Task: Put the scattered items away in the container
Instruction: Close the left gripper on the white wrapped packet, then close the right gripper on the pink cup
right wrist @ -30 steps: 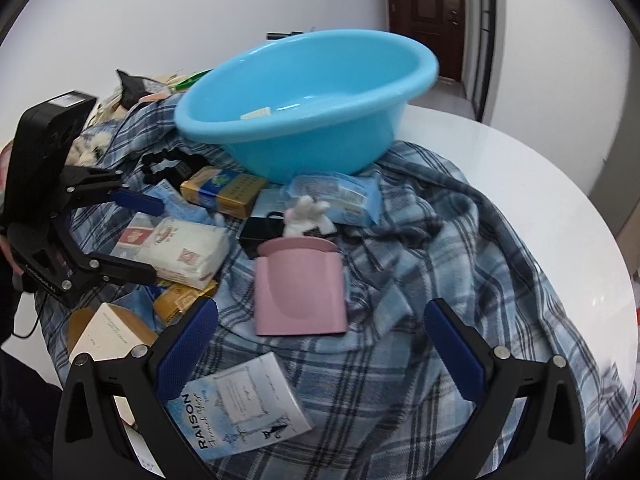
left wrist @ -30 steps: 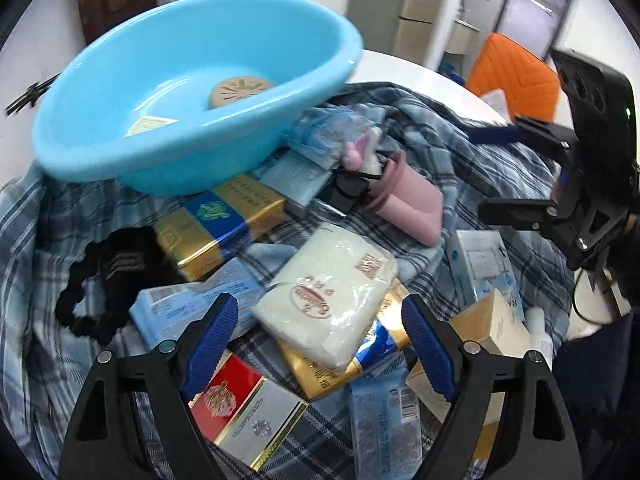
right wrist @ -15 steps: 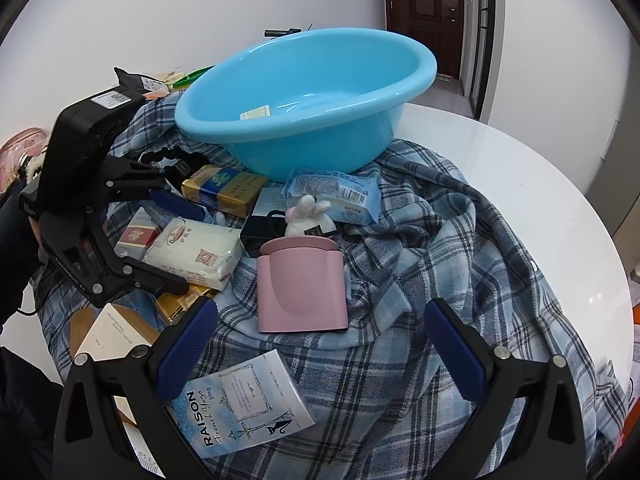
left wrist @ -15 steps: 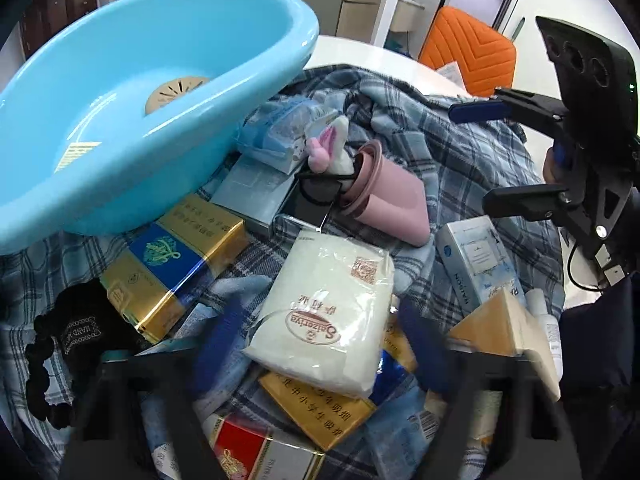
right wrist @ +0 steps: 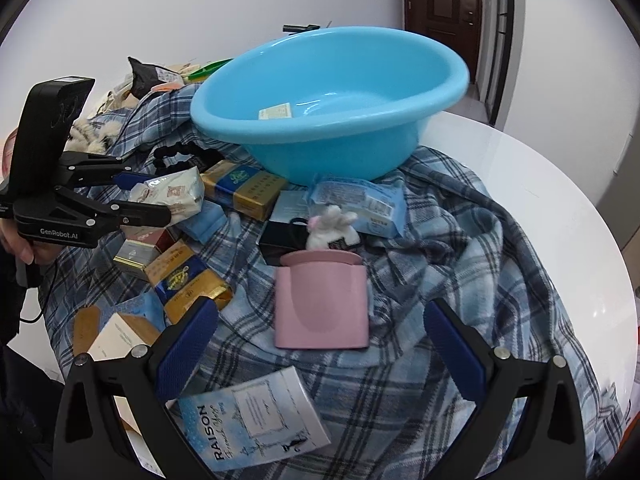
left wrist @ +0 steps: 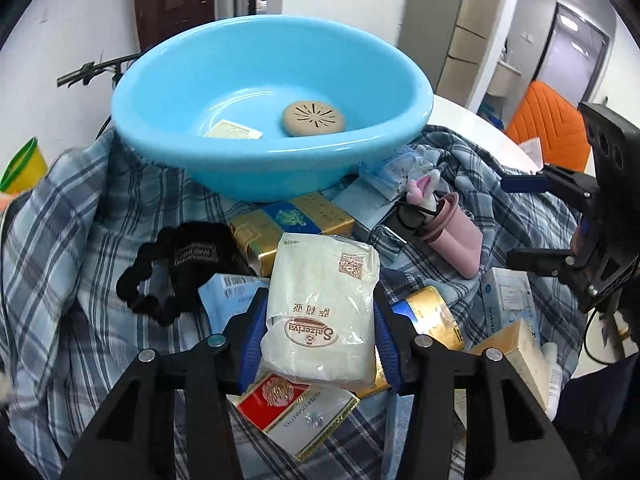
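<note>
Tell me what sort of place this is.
Probably an office or lab room set up for a household tidying demo: a round white table draped with a plaid cloth, an orange chair and stacked cardboard boxes behind it.

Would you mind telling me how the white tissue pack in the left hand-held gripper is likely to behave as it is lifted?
The white tissue pack probably squashes rather than resists: its film wrapper looks creased between the left hand-held gripper pads. It seems light for its bulk, so lifting toward the blue basin should be easy. The glossy wrapper might slip if the grip loosens.
</note>
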`<action>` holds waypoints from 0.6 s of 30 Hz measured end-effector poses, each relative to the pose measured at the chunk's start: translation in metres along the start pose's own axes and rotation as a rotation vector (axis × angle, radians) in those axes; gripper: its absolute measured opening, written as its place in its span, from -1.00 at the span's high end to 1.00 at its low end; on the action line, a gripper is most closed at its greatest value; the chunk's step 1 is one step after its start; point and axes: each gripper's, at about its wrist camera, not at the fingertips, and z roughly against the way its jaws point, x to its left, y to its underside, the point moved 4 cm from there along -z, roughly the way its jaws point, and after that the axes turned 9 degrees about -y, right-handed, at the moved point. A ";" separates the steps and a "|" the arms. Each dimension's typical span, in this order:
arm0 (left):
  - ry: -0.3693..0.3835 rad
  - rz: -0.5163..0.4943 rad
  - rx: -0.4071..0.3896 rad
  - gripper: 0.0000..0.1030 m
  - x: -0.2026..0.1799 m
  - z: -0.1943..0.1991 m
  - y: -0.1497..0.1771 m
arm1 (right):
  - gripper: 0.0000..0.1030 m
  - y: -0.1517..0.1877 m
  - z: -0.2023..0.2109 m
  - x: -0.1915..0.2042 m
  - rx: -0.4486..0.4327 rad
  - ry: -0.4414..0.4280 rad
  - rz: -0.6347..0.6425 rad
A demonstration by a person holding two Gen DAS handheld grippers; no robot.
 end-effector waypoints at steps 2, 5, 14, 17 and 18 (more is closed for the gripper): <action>-0.009 0.010 -0.001 0.01 0.001 0.000 0.002 | -0.99 -0.004 -0.003 0.003 -0.008 0.000 0.015; -0.019 0.013 0.001 0.01 -0.001 0.002 0.004 | -0.99 -0.010 -0.009 0.004 -0.018 0.000 0.034; -0.002 0.021 0.006 0.00 -0.002 0.004 0.011 | -0.79 -0.006 -0.041 -0.001 0.031 0.056 0.117; 0.008 0.056 0.006 0.00 0.002 0.004 0.013 | -0.79 -0.003 -0.048 0.000 0.050 0.079 0.153; 0.012 0.057 0.008 0.00 0.001 0.003 0.013 | -0.79 -0.002 -0.050 0.000 0.057 0.088 0.161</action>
